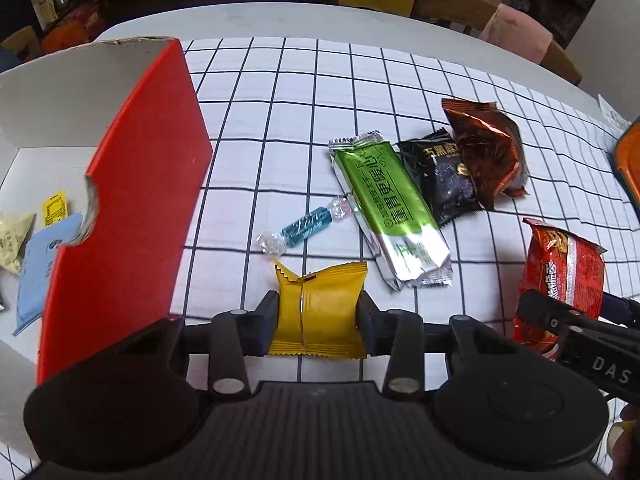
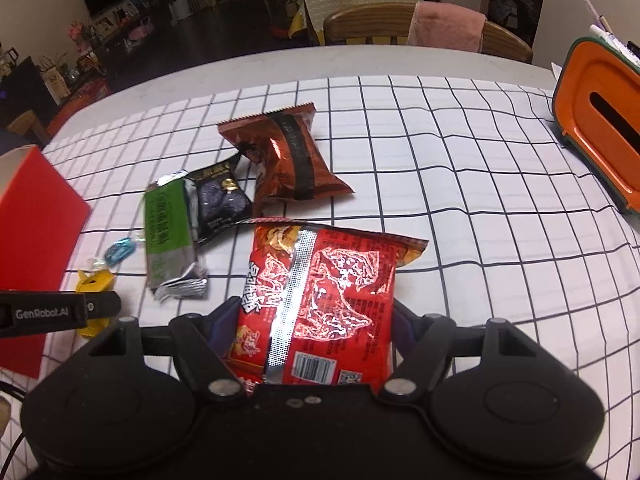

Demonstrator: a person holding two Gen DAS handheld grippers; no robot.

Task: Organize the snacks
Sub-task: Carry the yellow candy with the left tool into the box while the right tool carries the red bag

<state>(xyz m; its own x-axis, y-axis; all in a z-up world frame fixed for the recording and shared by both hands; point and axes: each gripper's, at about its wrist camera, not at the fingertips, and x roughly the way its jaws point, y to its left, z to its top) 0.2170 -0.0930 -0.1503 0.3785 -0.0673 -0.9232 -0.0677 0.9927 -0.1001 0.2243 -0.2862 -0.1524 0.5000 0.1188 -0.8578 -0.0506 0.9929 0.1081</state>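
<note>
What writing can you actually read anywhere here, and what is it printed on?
"GenRobot.AI": on the left hand-held gripper, seen from the right wrist camera.
"DAS": cut-off letters on the right hand-held gripper, seen from the left wrist camera.
Green snack packet, black packet, red packet: Chinese print I cannot read reliably.

Red box wall point(image 1: 132, 184) stands close left of the left gripper point(image 1: 318, 312). Green packet point(image 1: 390, 212) and blue candy point(image 1: 306, 222) lie ahead. Checked cloth point(image 2: 480, 200) on the right lies bare up to the orange holder point(image 2: 592, 128).

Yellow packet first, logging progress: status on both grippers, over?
Left gripper shut on yellow packet, beside red box. Right gripper shut on red noodle bag. Nothing blocking.
</note>
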